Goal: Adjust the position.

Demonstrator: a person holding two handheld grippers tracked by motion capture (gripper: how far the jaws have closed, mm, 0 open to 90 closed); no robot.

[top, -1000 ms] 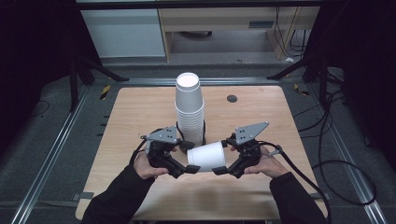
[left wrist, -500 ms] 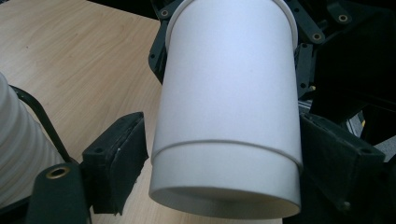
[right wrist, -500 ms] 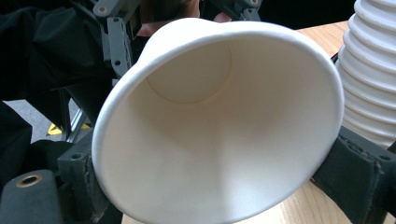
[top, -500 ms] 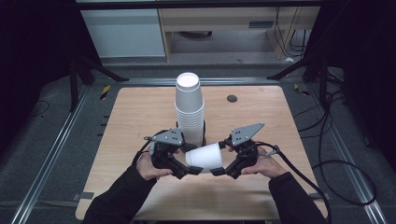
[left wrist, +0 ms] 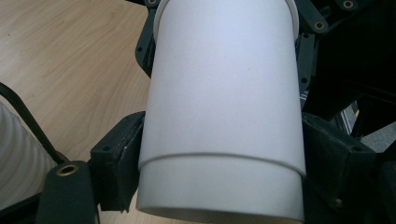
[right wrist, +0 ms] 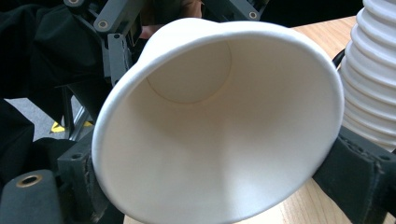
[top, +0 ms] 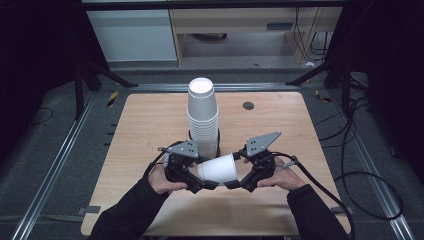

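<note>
We look down on a wooden table (top: 150,125) where a person holds a two-jaw gripper in each hand. A white paper cup (top: 218,169) lies on its side between the two grippers, lifted just above the tabletop. The left gripper (top: 199,184) meets the cup from its narrow, closed end; in the left gripper view its black jaws press against both sides of the cup (left wrist: 224,107) near that end, holding it. The right gripper (top: 239,183) meets the cup from its open mouth; in the right gripper view its jaws sit on either side of the rim, touching it, and we see straight into the cup (right wrist: 219,121). Just beyond the jaws of both grippers, an upright stack of white cups (top: 203,117) stands on the table, close behind the held cup.
</note>
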